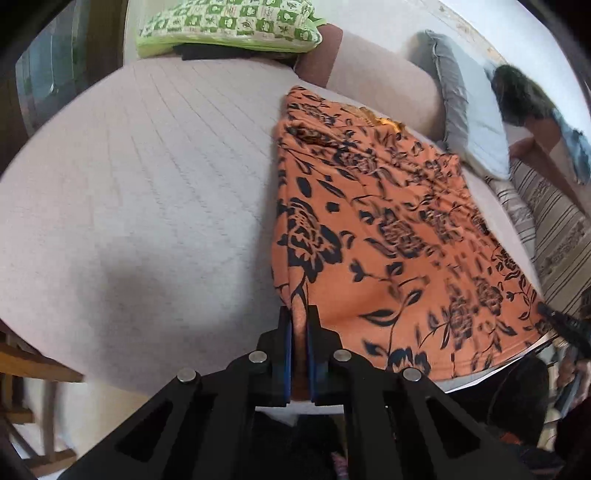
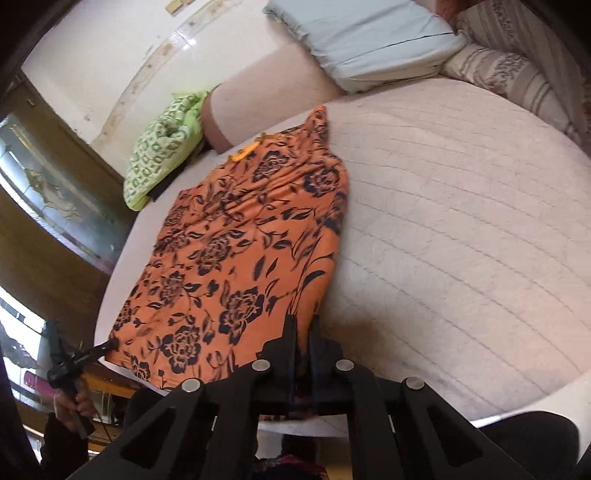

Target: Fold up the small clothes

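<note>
Orange garment with a dark floral print (image 1: 388,236) lies spread flat on the pale quilted bed (image 1: 147,184), its long axis running away from the near edge toward the pillows; a small yellow-orange trim shows at the far end, likely the neckline, though too small to be sure. One near corner of the hem is pinched in the left gripper (image 1: 299,314), blue-padded fingers (image 1: 284,350) pressed together on a bunched fold of the cloth. The opposite near corner is pinched in the right gripper (image 2: 303,325), fingers shut on the fabric edge there. Each gripper shows small in the other's view at the far hem corner, with a hand (image 2: 74,402) on its handle. Step in hand, as I judge it: both hem corners are gripped and the first fold is about to start, the hem to be carried over toward the neckline end. Fold itself not yet made; the garment lies in a single spread layer, slightly rumpled along the side nearest the left gripper. Next move calls for lifting both corners together at even height, keeping the hem taut between them, and laying it down squarely so the edges line up. Beyond the garment: a grey-blue pillow (image 2: 369,37), a striped pillow (image 2: 517,74), a green-and-white patterned cushion (image 1: 229,26) at the bed's far corner. A person sits near the pillows.
</note>
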### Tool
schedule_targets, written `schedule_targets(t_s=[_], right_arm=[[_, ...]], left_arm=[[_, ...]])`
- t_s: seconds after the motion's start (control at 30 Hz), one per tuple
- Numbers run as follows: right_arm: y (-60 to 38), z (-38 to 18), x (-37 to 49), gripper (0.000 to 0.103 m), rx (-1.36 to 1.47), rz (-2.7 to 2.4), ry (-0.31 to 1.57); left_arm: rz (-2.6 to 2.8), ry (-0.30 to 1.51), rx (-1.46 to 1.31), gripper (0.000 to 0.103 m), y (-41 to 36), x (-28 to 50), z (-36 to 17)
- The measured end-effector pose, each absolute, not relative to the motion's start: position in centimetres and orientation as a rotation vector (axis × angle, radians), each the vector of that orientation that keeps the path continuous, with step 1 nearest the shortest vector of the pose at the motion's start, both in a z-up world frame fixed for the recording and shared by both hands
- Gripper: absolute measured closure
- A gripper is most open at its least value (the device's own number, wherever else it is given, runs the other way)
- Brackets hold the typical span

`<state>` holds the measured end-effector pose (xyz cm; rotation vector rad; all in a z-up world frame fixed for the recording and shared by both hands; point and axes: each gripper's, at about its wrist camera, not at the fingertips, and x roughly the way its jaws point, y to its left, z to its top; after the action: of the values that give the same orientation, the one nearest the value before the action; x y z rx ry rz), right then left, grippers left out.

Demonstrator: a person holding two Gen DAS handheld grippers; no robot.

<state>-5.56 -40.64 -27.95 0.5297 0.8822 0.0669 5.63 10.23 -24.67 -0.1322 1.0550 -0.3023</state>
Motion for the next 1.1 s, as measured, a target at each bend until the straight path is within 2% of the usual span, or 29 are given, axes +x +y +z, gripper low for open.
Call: schedule_targets(t_s=[0.17,0.23,0.27,0.33,0.37,0.4,0.43,0.47,0.5,0.57,0.67,0.73,0.8,0.83,0.87,0.9,0.93,0.97,1.1], right_arm=[[-41.4,-30.7,-5.5,0.097,0.588,0.063,0.973],[-41.6,-31.7,-5.4,0.094,0.649,0.075,1.016],[-41.8,-31.9,-5.3,0.094,0.666,0.072,1.03],[-42.4,-31.7,-5.6,0.093,0.681,0.075,1.01],[-43.0,-31.3,-5.9,0.091,0.686,0.076,0.982],[-43.4,-31.0,-6.1,0.083,0.691,0.076,0.961],[-43.9,-30.8,-6.2,0.075,0.7,0.077,0.941],[-44.4,-30.7,-6.3,0.046,0.721,0.083,0.917],[-44.9,-30.7,-6.4,0.023,0.748,0.087,0.896],[-45.7,-31.2,-6.3,0.023,0.81,0.12,0.837],[-45.8,-32.6,-4.8,0.025,0.841,0.192,0.861],[-45.4,-33.6,-3.9,0.027,0.831,0.209,0.879],[-44.6,-35.0,-3.0,0.042,0.838,0.248,0.912],[-44.2,-35.3,-3.0,0.045,0.839,0.265,0.908],[-43.9,-35.4,-3.1,0.055,0.837,0.278,0.907],[-43.5,-35.6,-3.1,0.074,0.83,0.294,0.921],[-43.0,-35.7,-3.0,0.079,0.806,0.303,0.951],[-42.2,-35.8,-3.1,0.083,0.76,0.301,0.982],[-41.8,-36.4,-3.5,0.082,0.754,0.298,0.997]], left_arm=[[-0.273,1.105,-0.156,0.096,10.8,6.0,-26.1],[-0.265,1.103,-0.127,0.095,10.2,6.0,-25.7],[-0.268,1.088,-0.117,0.092,10.0,5.9,-25.3],[-0.286,1.044,-0.106,0.071,10.1,5.7,-24.1],[-0.285,1.021,-0.106,0.045,10.3,5.6,-23.5],[-0.278,0.995,-0.112,0.027,10.6,5.5,-23.1],[-0.279,0.972,-0.127,0.024,10.8,5.4,-22.8],[-0.287,0.968,-0.141,0.024,10.9,5.6,-22.7],[-0.3,0.977,-0.163,0.024,11.0,5.9,-22.9],[-0.315,1.004,-0.195,0.024,11.1,6.5,-23.6],[-0.345,1.064,-0.263,0.024,11.3,7.4,-25.9],[-0.38,1.078,-0.308,0.031,11.3,7.5,-27.0],[-0.419,1.089,-0.335,0.054,11.2,7.6,-27.9],[-0.438,1.095,-0.341,0.059,11.0,7.6,-28.2],[-0.451,1.092,-0.331,0.067,10.7,7.6,-28.4],[-0.459,1.088,-0.307,0.076,10.4,7.5,-28.4],[-0.464,1.088,-0.278,0.08,10.1,7.4,-28.5],[-0.466,1.087,-0.264,0.082,10.0,7.4,-28.5],[-0.468,1.1,-0.275,0.083,10.5,7.6,-28.6]])
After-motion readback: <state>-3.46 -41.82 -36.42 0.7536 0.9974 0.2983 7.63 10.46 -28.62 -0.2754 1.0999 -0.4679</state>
